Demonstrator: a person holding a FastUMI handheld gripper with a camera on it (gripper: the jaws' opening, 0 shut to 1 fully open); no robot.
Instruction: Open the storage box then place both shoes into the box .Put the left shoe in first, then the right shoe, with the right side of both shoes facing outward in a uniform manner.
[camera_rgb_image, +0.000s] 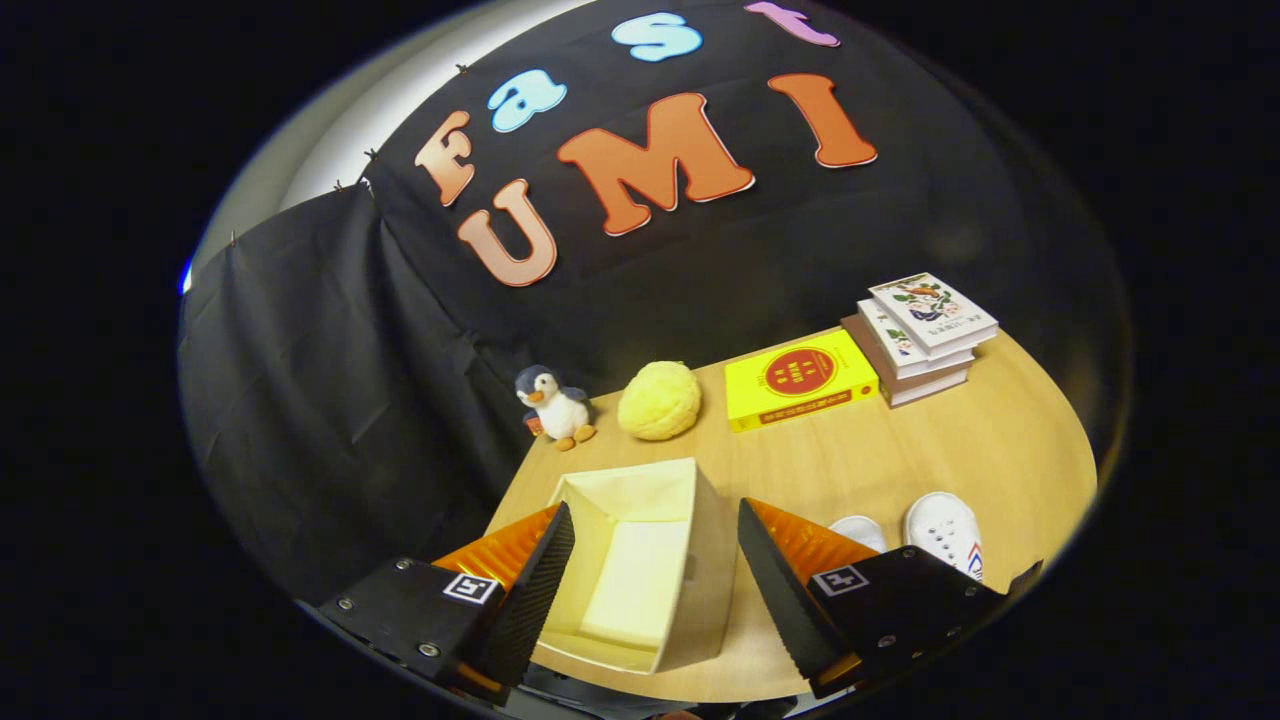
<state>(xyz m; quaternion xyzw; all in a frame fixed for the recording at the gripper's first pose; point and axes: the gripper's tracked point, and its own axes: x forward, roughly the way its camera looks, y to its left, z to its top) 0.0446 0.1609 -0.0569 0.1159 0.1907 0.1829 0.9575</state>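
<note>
A cream storage box stands open on the wooden table, its inside bare, with no lid in view. It lies below and between my two fingers. My gripper is open and holds nothing, hovering above the box. Two white shoes sit just right of the right finger: one with red and blue stripes on its side, and the toe of the other partly hidden behind that finger.
Beyond the box sit a small plush penguin and a round yellow ball. A yellow book and a stack of books lie further right, near the black cloth wall. The table's left edge runs close to the box.
</note>
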